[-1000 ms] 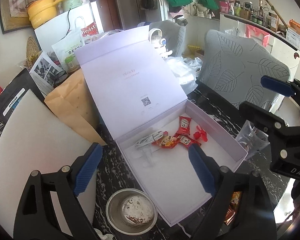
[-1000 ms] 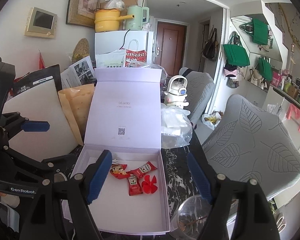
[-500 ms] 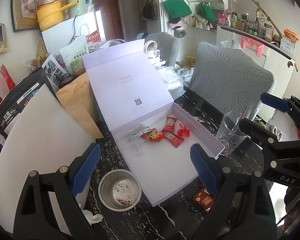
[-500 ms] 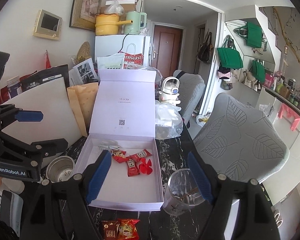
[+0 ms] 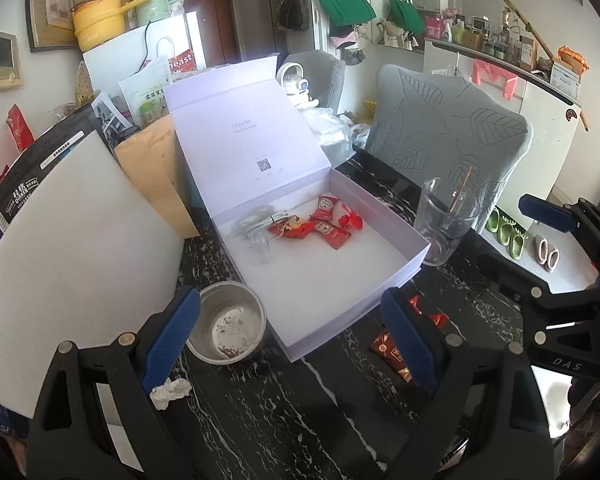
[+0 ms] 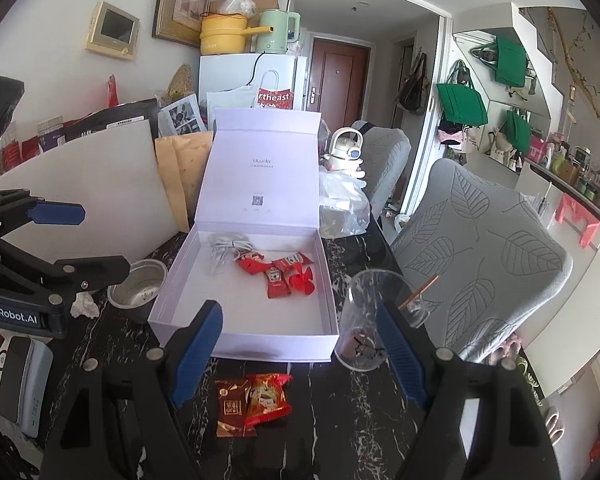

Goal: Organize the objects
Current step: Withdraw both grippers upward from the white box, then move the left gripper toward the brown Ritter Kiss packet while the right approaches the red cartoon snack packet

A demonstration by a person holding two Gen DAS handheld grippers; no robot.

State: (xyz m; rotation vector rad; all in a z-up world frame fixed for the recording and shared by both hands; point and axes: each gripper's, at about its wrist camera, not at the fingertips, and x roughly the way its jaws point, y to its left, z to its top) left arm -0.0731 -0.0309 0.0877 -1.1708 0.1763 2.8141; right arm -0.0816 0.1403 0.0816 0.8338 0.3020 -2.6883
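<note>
An open lilac box (image 5: 384, 288) (image 6: 244, 336) sits on the black marble table with its lid upright. Inside lie red sauce packets (image 5: 328, 230) (image 6: 278, 276), a red fan-shaped piece (image 6: 302, 282), a white cable (image 6: 228, 242) and a small clear cup (image 5: 262, 246). Red snack packets (image 6: 252, 402) (image 5: 394, 350) lie on the table in front of the box. My left gripper (image 5: 290, 338) is open and empty above the box's near corner. My right gripper (image 6: 300, 354) is open and empty above the snack packets.
A metal bowl (image 5: 228, 326) (image 6: 138, 284) stands left of the box, with a crumpled tissue (image 5: 172, 392) near it. A clear glass with a stick (image 5: 444, 220) (image 6: 370, 318) stands right of the box. A white board (image 5: 68, 220), brown envelopes (image 6: 182, 172) and grey chairs (image 6: 480, 248) surround the table.
Both grippers have pulled back and up from the box. The snack packets, the tissue and the whole glass have come into view. Nothing on the table moved.
</note>
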